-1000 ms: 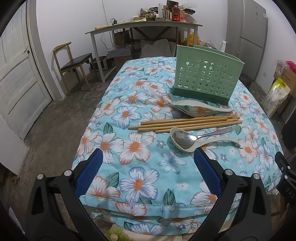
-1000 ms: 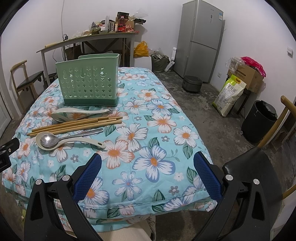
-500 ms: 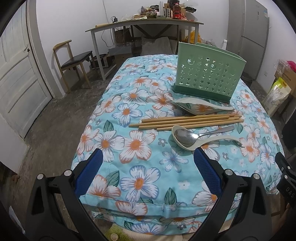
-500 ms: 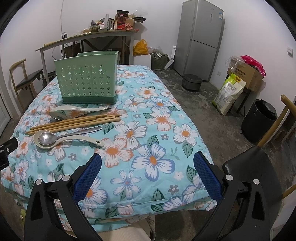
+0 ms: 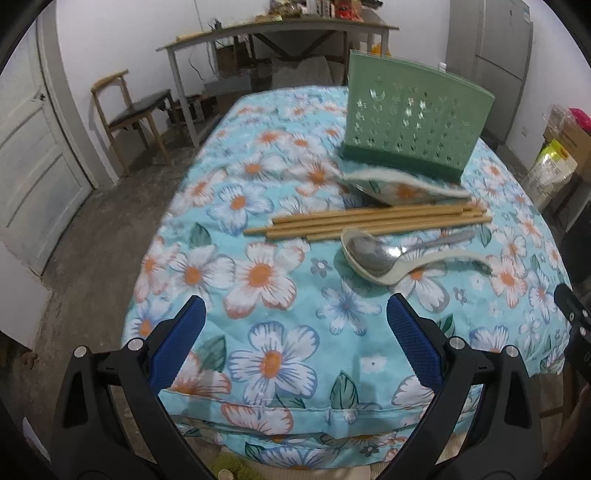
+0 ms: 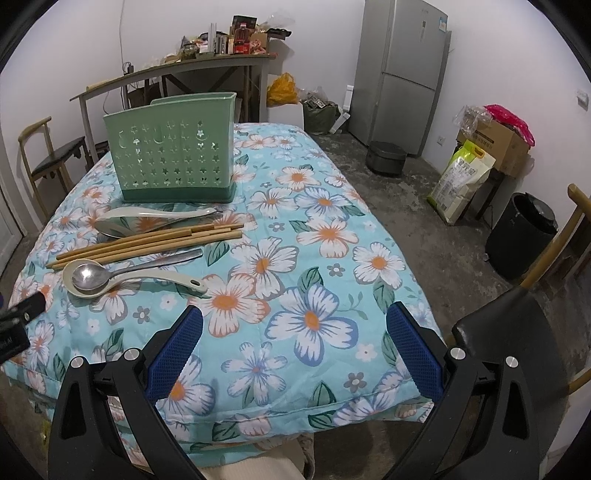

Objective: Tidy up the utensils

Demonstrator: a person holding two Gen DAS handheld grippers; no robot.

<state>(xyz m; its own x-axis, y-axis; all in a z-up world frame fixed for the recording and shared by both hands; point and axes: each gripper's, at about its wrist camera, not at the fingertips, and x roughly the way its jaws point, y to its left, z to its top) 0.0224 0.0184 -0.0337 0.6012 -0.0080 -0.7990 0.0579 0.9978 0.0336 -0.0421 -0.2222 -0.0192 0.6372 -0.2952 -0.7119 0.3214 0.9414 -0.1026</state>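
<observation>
A green perforated utensil holder (image 5: 413, 122) (image 6: 173, 151) stands upright on the floral-covered table (image 5: 273, 354). In front of it lie a flat pale rice paddle (image 5: 399, 188) (image 6: 147, 221), several bamboo chopsticks (image 5: 369, 221) (image 6: 147, 243), a metal spoon (image 5: 376, 254) (image 6: 96, 275) resting in a cream ladle (image 5: 424, 264) (image 6: 147, 282). My left gripper (image 5: 293, 332) hangs open near the table's front edge, short of the utensils. My right gripper (image 6: 293, 336) is open over the cloth, to the right of the utensils. Neither holds anything.
A wooden chair (image 5: 129, 110) and a cluttered side table (image 5: 280, 33) stand behind. A fridge (image 6: 402, 70), a dark pot (image 6: 386, 157), a sack (image 6: 461, 181), a black bin (image 6: 521, 236) and a chair (image 6: 517, 332) are at the right.
Both grippers have moved forward and closer to the table; the utensils and holder look larger and nearer. The left view is blurred from motion. Nothing on the table has shifted.
</observation>
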